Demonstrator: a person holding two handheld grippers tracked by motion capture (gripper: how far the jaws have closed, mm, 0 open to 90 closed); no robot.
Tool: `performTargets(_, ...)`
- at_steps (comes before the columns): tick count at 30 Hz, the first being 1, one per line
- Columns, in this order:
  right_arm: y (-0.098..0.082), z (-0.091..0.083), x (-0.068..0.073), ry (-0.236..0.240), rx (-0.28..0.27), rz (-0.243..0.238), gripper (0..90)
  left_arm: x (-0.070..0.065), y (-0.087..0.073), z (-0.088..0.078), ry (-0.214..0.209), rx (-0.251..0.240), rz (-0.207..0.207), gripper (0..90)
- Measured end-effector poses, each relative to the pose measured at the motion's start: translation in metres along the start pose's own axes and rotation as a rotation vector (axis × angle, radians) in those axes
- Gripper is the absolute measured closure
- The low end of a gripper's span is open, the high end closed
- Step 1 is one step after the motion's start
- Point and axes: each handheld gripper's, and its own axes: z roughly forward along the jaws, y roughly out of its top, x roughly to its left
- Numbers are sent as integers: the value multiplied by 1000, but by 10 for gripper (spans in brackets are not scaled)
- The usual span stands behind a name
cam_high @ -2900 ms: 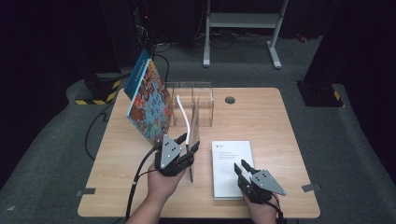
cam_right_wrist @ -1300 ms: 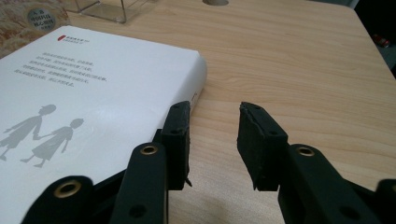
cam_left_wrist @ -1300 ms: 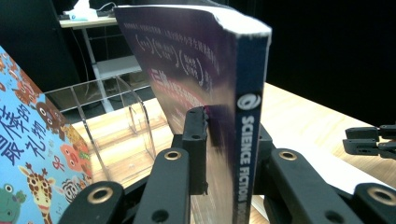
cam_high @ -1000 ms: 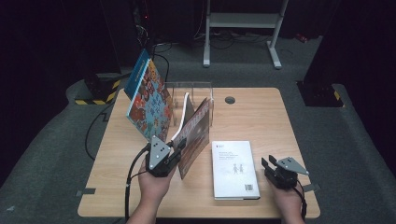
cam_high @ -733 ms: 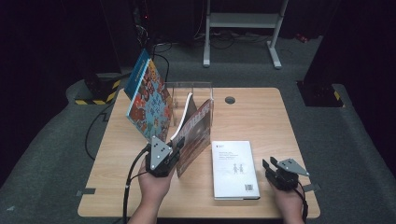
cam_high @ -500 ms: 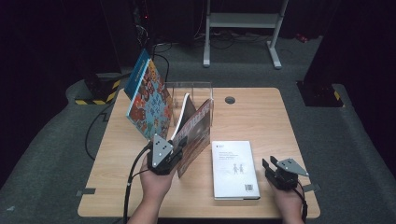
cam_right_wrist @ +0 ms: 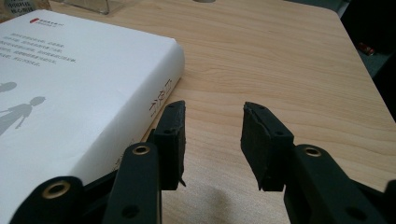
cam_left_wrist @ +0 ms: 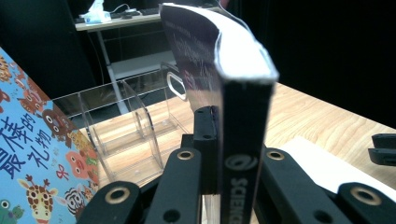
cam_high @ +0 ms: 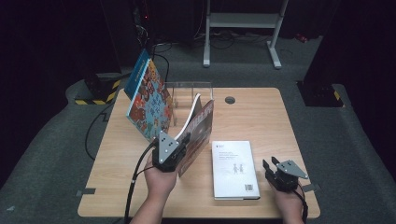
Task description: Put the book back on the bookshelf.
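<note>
The left gripper (cam_high: 184,142) pinches a dark book (cam_high: 198,133) by the bottom of its spine; its jaws have just closed further on it, and in the left gripper view the spine (cam_left_wrist: 243,140) stands between the two pads. The book stands on edge, its long axis running from the gripper up and away toward the clear rack (cam_high: 189,100), top end tilted over the rack's near edge. The pages bow out to the left near the top. The left hand (cam_high: 159,179) comes in from the table's near edge, with the gripper pointing forward and slightly to the right.

Left of this gripper a colourful book (cam_high: 149,100) leans on the rack's left side. To its right a white book (cam_high: 235,169) lies flat on the table (cam_high: 261,112), long axis pointing away from the person.

The right gripper (cam_high: 272,166) rests low at the table's near right, just right of the white book, aimed forward. Its jaws are spread, with only bare wood between them, and the left pad (cam_right_wrist: 170,140) sits just beside the white book's spine.
</note>
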Motion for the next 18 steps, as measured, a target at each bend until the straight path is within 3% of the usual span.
performTargets(3,-1,0,-1,-7,-1,4,615,1,1,0,-20,6,-37,836)
performTargets(18,-2,-1,-4,7,16,24,561,5,2,-2,-40,-1,-51,838)
